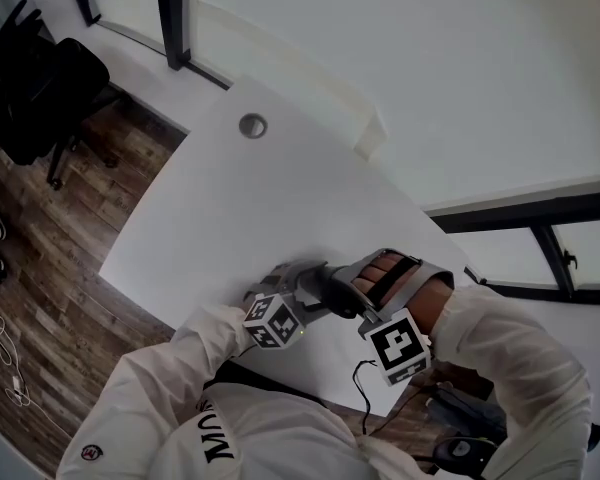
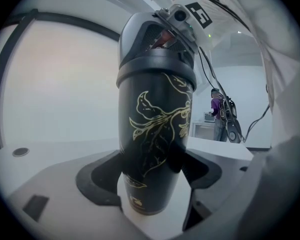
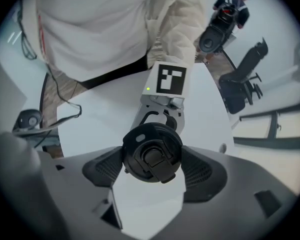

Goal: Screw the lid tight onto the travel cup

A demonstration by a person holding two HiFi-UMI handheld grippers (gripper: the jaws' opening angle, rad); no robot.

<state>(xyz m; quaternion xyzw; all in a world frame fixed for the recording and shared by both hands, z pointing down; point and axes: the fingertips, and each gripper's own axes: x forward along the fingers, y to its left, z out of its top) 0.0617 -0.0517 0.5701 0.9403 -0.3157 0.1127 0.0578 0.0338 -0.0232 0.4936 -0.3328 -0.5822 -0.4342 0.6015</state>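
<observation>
— Since the travel cup [image 2: 157, 114] was a hard, glossy black shell with gold line drawing on it, how did you judge it would handle?
— Stiff and not fragile, I judged, and probably light if empty, though I couldn't see inside. The smooth wall looked slippery, so it wanted a firm hold low on the body. The lid [image 3: 151, 151] wanted taking across its round rim, clear of the flip tab on top.
— Where was it standing?
— Upright by the near edge of the white bench [image 1: 230, 218], close in front of the person. Its base was on or just above the bench top; I couldn't tell which.
— And the left gripper [image 2: 152, 179]?
— It lay nearly level, with its jaws clamped on the lower half of the cup, one pad pressed to each side.
— The right gripper [image 3: 153, 168]?
— It pointed straight down over the lid, jaws wide apart with the lid between them. The ribbed pads sat just beside the rim on left and right, but I didn't read them as squeezing it, so nothing was held there.
— Was the lid on?
— Seated on the cup's mouth, yes. Whether it was fully tight, I couldn't tell.
</observation>
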